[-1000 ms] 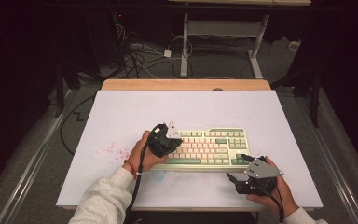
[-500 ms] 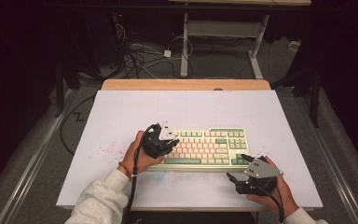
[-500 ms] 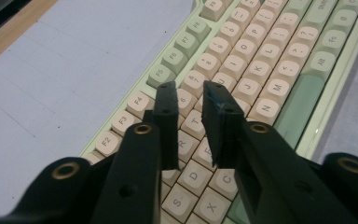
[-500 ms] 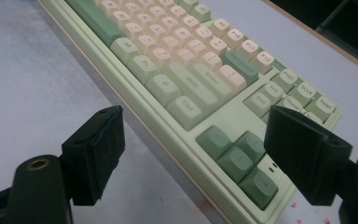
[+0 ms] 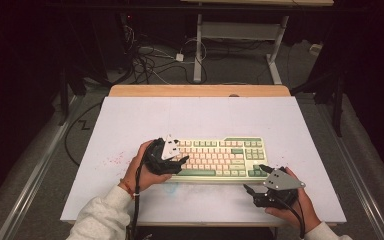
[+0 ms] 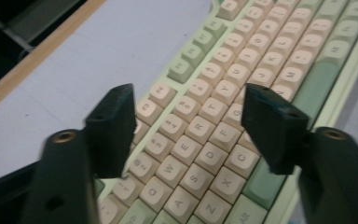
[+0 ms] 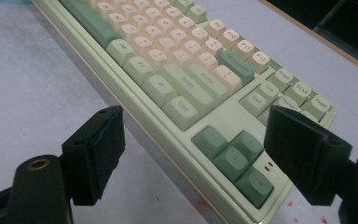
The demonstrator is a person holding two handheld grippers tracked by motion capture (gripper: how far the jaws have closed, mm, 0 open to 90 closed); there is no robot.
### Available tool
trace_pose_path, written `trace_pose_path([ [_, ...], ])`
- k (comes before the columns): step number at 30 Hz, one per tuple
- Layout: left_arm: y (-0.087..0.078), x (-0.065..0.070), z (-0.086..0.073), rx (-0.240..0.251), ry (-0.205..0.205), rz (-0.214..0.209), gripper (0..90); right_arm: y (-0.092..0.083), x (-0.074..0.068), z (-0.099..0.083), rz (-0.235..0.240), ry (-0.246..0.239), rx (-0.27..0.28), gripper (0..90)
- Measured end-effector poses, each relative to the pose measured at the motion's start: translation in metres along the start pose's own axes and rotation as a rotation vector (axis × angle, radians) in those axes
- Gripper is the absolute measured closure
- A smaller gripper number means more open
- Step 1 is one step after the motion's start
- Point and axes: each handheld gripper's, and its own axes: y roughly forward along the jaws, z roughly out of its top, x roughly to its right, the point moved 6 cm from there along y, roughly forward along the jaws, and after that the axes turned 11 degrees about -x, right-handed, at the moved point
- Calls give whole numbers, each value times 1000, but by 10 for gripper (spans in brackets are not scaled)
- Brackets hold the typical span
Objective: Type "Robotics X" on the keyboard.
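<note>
- I am hovering the left tongs (image 6: pixel 189 105) over the keyboard (image 5: pixel 220 157) lying near the desk's (image 5: pixel 200 115) front edge; jaws just opening, nothing between them.
- Right tongs (image 7: pixel 193 149) are waiting released beside its right corner.
- Judging next: re-closing and lowering onto one key.

Green and cream keyboard (image 5: pixel 220 157) lying flat on the pale surface (image 5: pixel 130 120), left gripper (image 5: pixel 177 165) over its left end with fingers just opened and nothing between them, right gripper (image 5: pixel 256 180) just off its near right corner, fingers apart.
</note>
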Motion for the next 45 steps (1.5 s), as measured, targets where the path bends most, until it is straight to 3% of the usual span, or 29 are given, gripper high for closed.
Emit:
trace_pose_path([
  [6,-8,4,-12,40,15,6,208,0,1,-1,2,9,-1,206],
  [13,-13,6,-30,27,33,29,190,0,1,1,0,10,-1,209],
  [22,-18,5,-54,1,14,46,185,2,0,3,11,27,-3,230],
  [29,-25,2,-70,-11,-9,57,181,3,0,4,20,27,2,304],
  [37,-29,2,-84,-25,-24,60,181,3,-1,9,32,39,19,472],
  [45,-29,5,-93,-56,-28,52,181,5,-2,19,75,35,25,757],
])
